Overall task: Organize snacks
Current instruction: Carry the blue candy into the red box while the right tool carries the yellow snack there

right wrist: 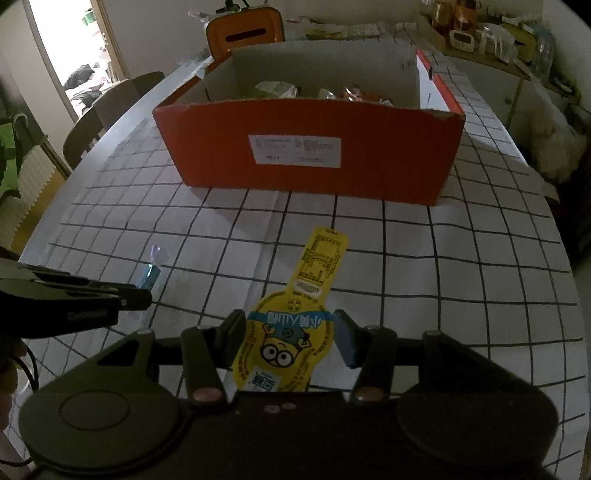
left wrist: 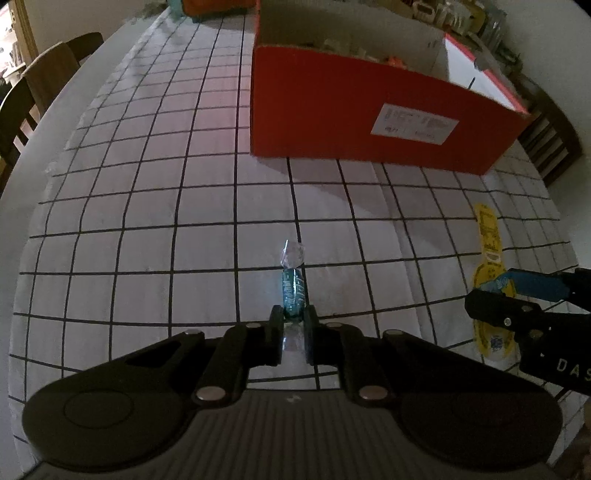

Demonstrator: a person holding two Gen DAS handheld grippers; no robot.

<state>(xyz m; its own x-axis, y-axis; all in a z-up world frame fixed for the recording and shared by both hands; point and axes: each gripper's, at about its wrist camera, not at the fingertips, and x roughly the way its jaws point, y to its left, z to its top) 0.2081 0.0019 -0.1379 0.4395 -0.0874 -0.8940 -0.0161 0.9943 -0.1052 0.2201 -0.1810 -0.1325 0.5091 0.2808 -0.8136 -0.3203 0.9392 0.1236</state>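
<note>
A small teal wrapped candy [left wrist: 293,293] with clear twisted ends lies on the checked tablecloth [left wrist: 147,221]. My left gripper [left wrist: 293,317] is shut on its near end. In the right wrist view the same candy [right wrist: 151,275] shows past the left gripper [right wrist: 142,295]. A long yellow snack packet [right wrist: 284,339] with a cartoon face sits between the pads of my right gripper [right wrist: 290,338], which is shut on its wide part. The packet [left wrist: 487,236] and right gripper [left wrist: 487,293] appear at the right edge of the left wrist view. An open orange cardboard box [right wrist: 314,155] stands beyond, with several snacks [right wrist: 280,90] inside.
Wooden chairs [right wrist: 92,125] stand along the table's left side. An orange container [right wrist: 243,33] sits behind the box. A cluttered counter [right wrist: 491,37] runs along the back right. The round table edge [left wrist: 22,177] curves close on the left.
</note>
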